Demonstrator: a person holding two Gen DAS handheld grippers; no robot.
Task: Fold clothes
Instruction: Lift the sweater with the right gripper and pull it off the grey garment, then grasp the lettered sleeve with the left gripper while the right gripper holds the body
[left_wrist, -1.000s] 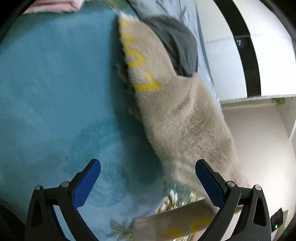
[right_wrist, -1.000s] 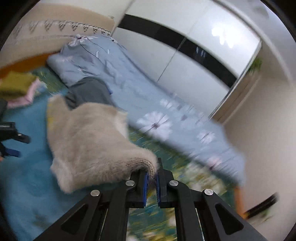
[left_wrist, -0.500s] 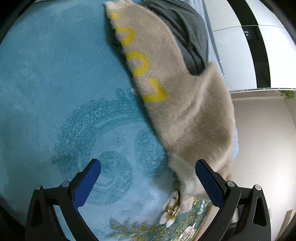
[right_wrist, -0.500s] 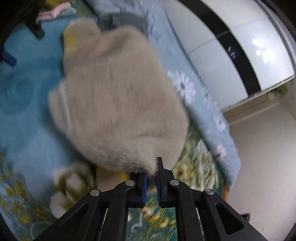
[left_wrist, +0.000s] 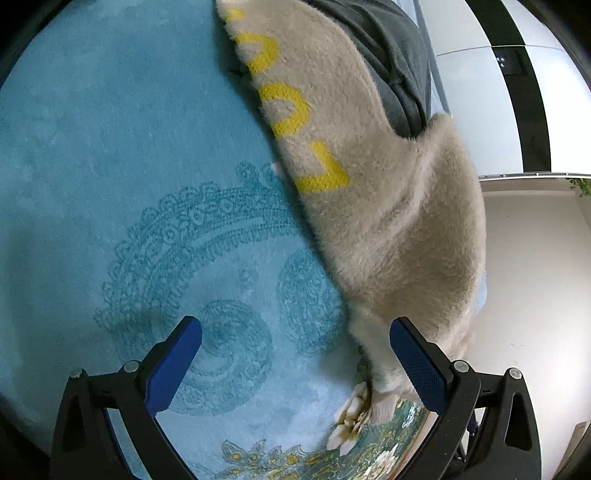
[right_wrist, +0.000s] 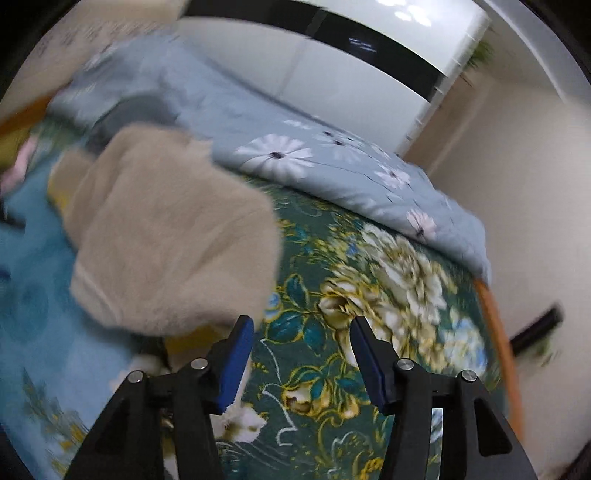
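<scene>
1. Covering the bed, the teal blanket (left_wrist: 110, 166) gives you a flat folding surface.
2. The beige fleece garment (left_wrist: 388, 206) lies doubled over on it, beside grey clothing (left_wrist: 399, 62).
3. Your left gripper (left_wrist: 295, 365) hovers spread, holding nothing.
4. Your right gripper (right_wrist: 301, 354) is spread too, just beside the fleece edge.

light: bright, even, soft indoor light in both views
glare: white glints on the glossy wardrobe (right_wrist: 369, 85), top of the right wrist view
shadows: faint, under the beige sweater (left_wrist: 388, 206) on the teal blanket (left_wrist: 110, 184)
blur: left wrist view sharp; right wrist view motion-smeared, worst at left
edges: fisheye bending, black vignette corners
</scene>
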